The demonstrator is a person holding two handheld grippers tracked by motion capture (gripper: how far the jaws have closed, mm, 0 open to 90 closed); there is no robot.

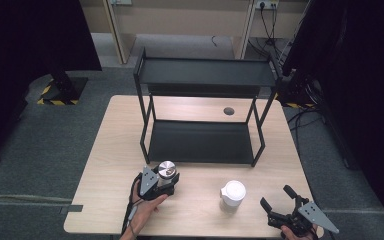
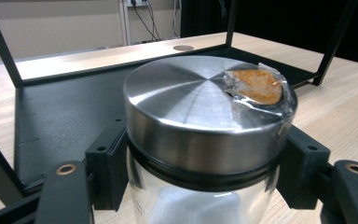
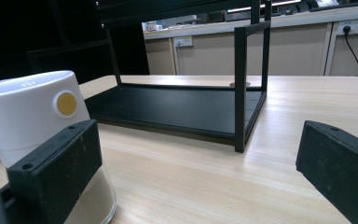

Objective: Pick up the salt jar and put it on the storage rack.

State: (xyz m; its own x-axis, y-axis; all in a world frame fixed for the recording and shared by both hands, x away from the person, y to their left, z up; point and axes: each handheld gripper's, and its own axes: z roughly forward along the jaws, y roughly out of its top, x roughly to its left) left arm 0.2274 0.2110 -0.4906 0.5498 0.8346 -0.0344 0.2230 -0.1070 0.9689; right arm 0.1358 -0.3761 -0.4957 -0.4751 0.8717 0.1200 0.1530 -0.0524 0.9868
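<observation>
Left hand-held gripper (image 1: 163,181): clamped on the glass jar (image 2: 205,200), one jaw on each side just below its steel lid (image 2: 200,107).
Jar position: near the front of the table (image 1: 110,200), just before the black rack (image 1: 202,135); whether it is lifted or resting I cannot tell.
Lid detail: a scrap of clear film with an orange patch (image 2: 256,86) sticks to the top.
Right hand-held gripper (image 1: 280,202): jaws wide apart, holding nothing, at the table's front right corner.
White-capped jar (image 1: 232,196): stands between the two grippers, close beside the right gripper's jaw in the right gripper view.
Likely step: carrying the glass jar to the rack's lower shelf (image 1: 200,142).
Doing it well: keep the jar upright, clear the shelf's front lip and the upright posts, set it down flat before letting go.
Surface: pale wood-grain top with a round cable hole (image 1: 228,111) behind the rack.
Room: grey carpet, wall sockets with cables at the back, dark curtains on both sides.
</observation>
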